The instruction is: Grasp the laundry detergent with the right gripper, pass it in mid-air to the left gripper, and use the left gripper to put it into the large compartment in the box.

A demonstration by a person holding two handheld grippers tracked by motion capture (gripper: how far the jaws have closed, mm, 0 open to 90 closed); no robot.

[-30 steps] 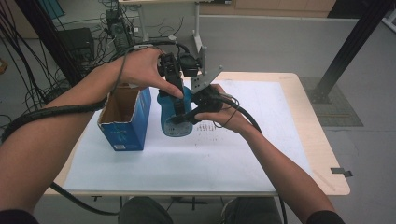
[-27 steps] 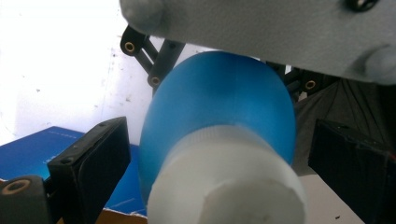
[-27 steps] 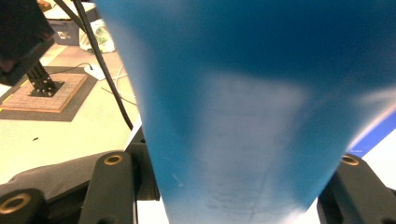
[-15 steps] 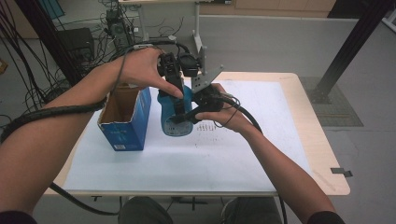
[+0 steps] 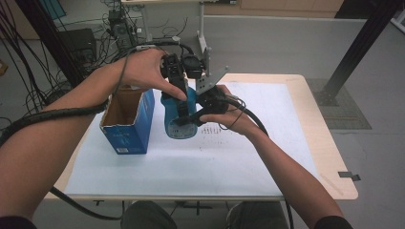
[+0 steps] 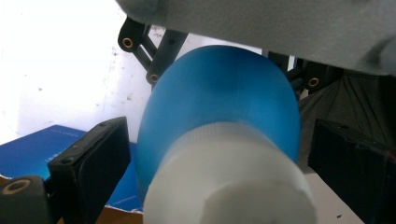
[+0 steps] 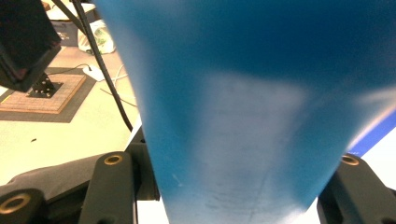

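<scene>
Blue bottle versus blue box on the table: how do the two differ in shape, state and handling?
The blue bottle is rounded with a white cap on; the blue box is square-sided, its top open, showing brown card inside. The right gripper is clamped on the bottle's body, with the left gripper at its top, while the box stands free beside it. Both are blue and upright on the white table.

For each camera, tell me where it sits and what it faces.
High view: above the person's side, looking forward and down at the table; both forearms, left gripper, right gripper.
Left gripper view: on the left gripper, facing the blue bottle's white cap between its jaws.
Right gripper view: on the right gripper, facing the bottle's side.
All share the blue bottle.
</scene>
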